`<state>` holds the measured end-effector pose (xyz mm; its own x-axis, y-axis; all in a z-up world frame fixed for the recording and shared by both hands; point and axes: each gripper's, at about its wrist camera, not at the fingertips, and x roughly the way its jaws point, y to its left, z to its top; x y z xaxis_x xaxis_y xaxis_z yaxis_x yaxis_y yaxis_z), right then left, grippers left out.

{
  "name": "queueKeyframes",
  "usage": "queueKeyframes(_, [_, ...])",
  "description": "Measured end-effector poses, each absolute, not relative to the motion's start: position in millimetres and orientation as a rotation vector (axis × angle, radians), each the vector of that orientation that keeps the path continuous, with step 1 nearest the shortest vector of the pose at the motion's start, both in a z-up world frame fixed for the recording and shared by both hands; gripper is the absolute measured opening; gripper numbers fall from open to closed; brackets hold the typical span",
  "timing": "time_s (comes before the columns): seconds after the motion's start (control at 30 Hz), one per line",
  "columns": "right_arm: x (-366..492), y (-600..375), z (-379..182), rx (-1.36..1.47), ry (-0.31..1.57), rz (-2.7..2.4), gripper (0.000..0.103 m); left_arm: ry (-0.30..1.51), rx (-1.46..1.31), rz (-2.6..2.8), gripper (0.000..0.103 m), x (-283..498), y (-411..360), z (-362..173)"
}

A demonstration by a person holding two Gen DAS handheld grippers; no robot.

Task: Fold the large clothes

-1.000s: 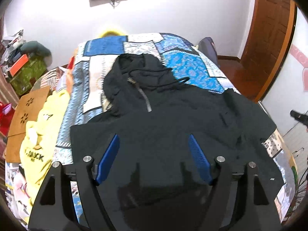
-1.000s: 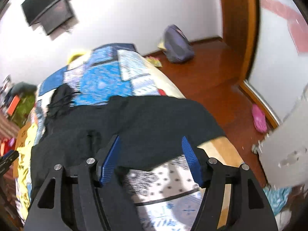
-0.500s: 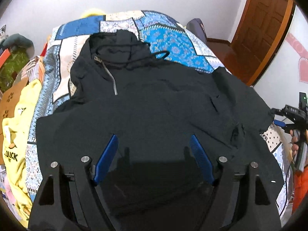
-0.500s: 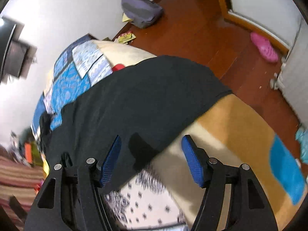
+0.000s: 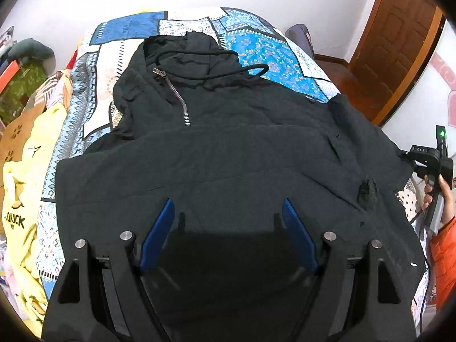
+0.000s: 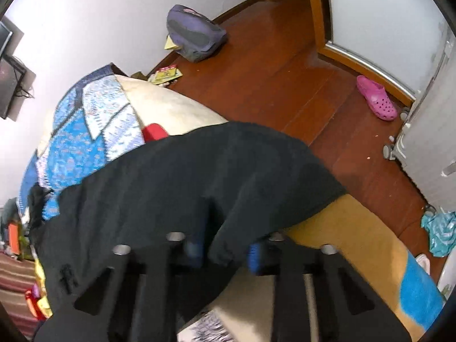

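A black zip hoodie (image 5: 228, 154) lies spread face up on the patchwork bed cover (image 5: 268, 57), hood at the far end. My left gripper (image 5: 228, 222) is open and hovers over the hoodie's lower middle. My right gripper (image 6: 225, 245) has its jaws closing on the edge of the hoodie's right sleeve (image 6: 228, 176), with a fold of black cloth between the blue pads. The right gripper also shows in the left wrist view (image 5: 427, 159) at the sleeve's end, held by a hand.
A yellow garment (image 5: 22, 199) lies at the bed's left edge. A grey backpack (image 6: 193, 37), a pink clog (image 6: 376, 97) and a teal cloth (image 6: 439, 233) lie on the wooden floor to the right. A wooden door (image 5: 399, 42) stands at the far right.
My right gripper has come down onto the sleeve edge and its jaws have narrowed around the cloth. My left gripper has stayed open over the hoodie, shifting slightly.
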<state>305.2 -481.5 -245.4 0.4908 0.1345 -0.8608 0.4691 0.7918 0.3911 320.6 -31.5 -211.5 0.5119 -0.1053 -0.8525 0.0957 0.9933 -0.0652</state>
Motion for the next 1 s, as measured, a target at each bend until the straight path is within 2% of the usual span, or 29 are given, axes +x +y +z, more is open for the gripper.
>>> queueKeyframes(0.1, [304.7, -472.8, -219.5, 0.583, 1.042, -0.203, 0.011, 1.002, 0.002, -0.109, 0.077, 312.2, -25.3, -202.7])
queueKeyframes(0.27, [298.2, -441.1, -151.4, 0.467, 0.913, -0.118, 0.011, 0.955, 0.009, -0.091, 0.077, 300.5, -12.0, -184.8])
queueKeyframes(0.3, [296.7, -431.6, -136.4, 0.450, 0.887, -0.083, 0.008, 0.943, 0.010, -0.087, 0.077, 297.5, -9.6, -180.7])
queueKeyframes(0.53, [290.2, -342.3, -67.5, 0.317, 0.785, 0.160, 0.007, 0.888, 0.014, -0.081, 0.077, 279.0, 2.7, -162.6])
queueKeyframes(0.73, [286.1, -250.2, -70.3, 0.225, 0.840, 0.383, 0.007, 0.859, 0.011, -0.072, 0.077, 266.2, 18.5, -154.2])
queueKeyframes(1.0, [266.8, -148.3, -140.3, 0.036, 1.033, 0.540, 0.007, 0.859, -0.004, -0.052, 0.077, 248.1, 44.7, -157.3])
